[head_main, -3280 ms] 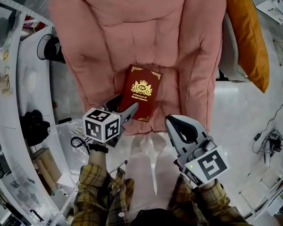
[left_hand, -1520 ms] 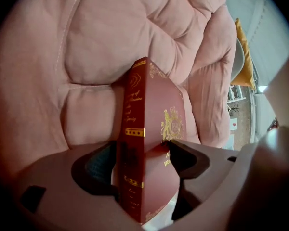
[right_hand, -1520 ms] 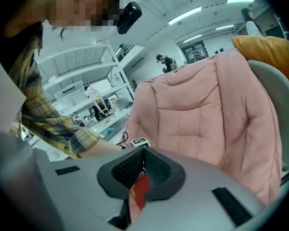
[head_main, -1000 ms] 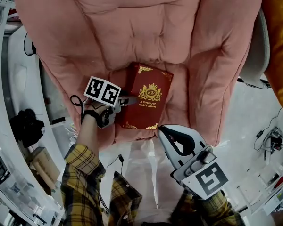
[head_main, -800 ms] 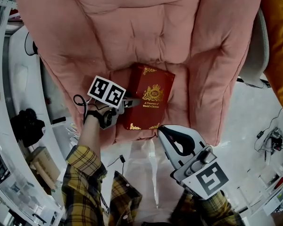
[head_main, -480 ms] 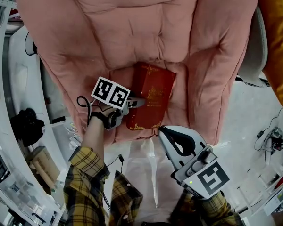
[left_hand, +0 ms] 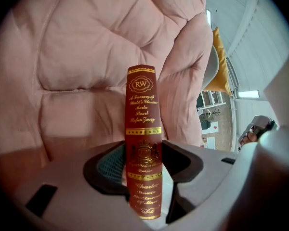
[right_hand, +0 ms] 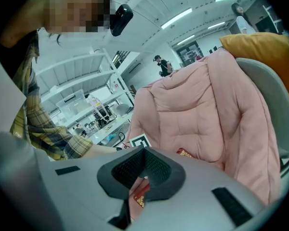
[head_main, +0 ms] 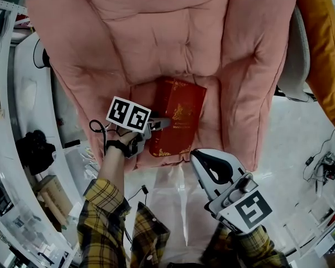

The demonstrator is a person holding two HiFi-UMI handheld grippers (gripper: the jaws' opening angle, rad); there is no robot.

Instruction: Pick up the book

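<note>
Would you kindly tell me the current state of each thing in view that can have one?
book: closed, clamped at its spine, seemingly tilted up on the seat.
left tongs: shut on the book's spine.
right tongs: shut, holding nothing, hanging just off the seat's front edge.
pink armchair: unoccupied apart from the book, padding puffy and creased.
orange cushion: propped on the neighbouring grey seat, untouched.

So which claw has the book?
The left claw: it is clamped on the red book, at its spine. The right claw is shut on nothing.
</note>
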